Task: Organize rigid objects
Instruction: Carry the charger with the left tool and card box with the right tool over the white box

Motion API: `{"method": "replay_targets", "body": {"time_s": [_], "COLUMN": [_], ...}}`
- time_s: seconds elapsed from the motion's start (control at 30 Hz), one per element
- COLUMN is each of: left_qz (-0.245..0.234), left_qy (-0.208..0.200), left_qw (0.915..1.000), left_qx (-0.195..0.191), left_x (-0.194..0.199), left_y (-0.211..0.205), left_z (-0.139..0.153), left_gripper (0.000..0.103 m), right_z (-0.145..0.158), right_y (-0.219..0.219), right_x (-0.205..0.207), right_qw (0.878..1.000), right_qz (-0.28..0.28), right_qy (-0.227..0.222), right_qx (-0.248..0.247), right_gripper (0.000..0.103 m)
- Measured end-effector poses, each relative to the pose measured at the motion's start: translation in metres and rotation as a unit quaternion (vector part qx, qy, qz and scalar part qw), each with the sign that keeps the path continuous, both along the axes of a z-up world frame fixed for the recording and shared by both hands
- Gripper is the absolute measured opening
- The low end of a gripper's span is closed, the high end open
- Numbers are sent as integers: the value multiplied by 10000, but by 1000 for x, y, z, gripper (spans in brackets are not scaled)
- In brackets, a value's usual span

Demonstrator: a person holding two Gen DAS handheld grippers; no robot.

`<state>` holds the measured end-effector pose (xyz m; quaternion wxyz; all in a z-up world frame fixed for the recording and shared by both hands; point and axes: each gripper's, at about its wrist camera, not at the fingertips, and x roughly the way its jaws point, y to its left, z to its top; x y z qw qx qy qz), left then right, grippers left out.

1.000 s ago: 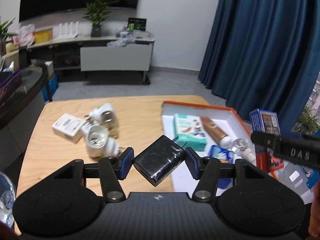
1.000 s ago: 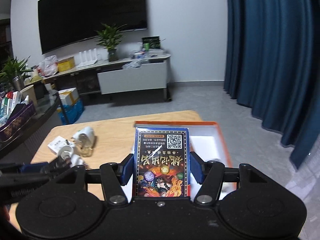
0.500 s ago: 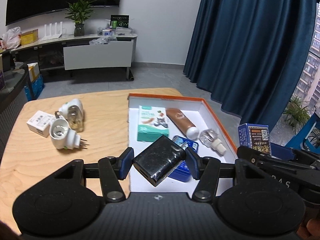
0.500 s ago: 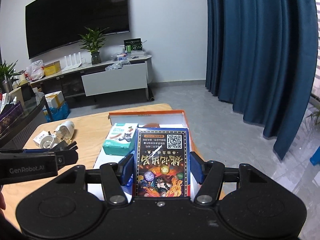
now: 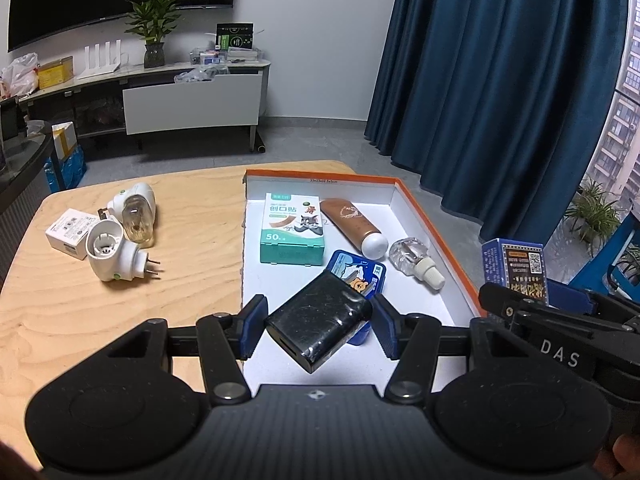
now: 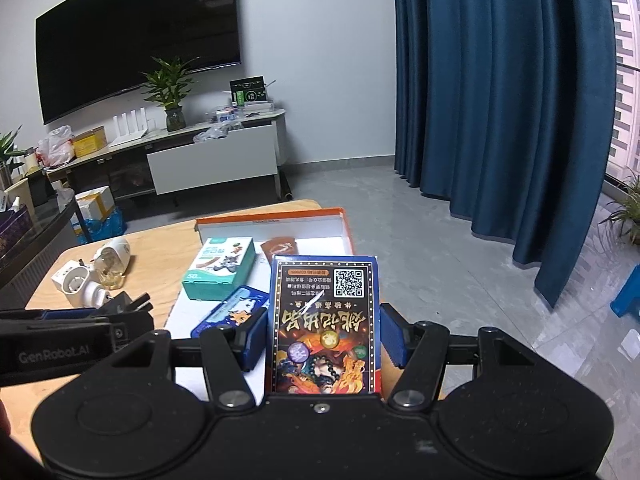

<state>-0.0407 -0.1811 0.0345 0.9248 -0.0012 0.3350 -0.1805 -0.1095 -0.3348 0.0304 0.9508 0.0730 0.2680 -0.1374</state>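
Observation:
My left gripper is shut on a black power adapter, held above the near part of the orange-rimmed white box. My right gripper is shut on a blue card box and holds it upright over the tray's right side; the card box also shows in the left wrist view. In the tray lie a green bandage box, a brown tube, a clear bottle and a blue tin.
On the wooden table left of the tray lie two white plug-in devices and a small white box. A TV cabinet stands behind, blue curtains to the right.
Both grippers have moved right over the tray, each still holding its object. The tray now lies straight ahead of the left gripper, with the plug-in devices further left.

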Motion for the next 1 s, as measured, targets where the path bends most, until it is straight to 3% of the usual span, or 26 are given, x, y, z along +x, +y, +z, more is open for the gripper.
{"method": "replay_targets", "body": {"time_s": [1.0], "left_qz": [-46], "left_qy": [-104], "left_qw": [9999], "left_qx": [106], "left_x": [-7], "left_y": [-9], "left_z": [0], "left_gripper": [57], "right_z": [-3], "right_y": [6], "right_x": [-4], "right_qw": [9997], "right_qz": [134], "right_qy": [-62], "right_qx": [-189], "right_gripper": [71]}}
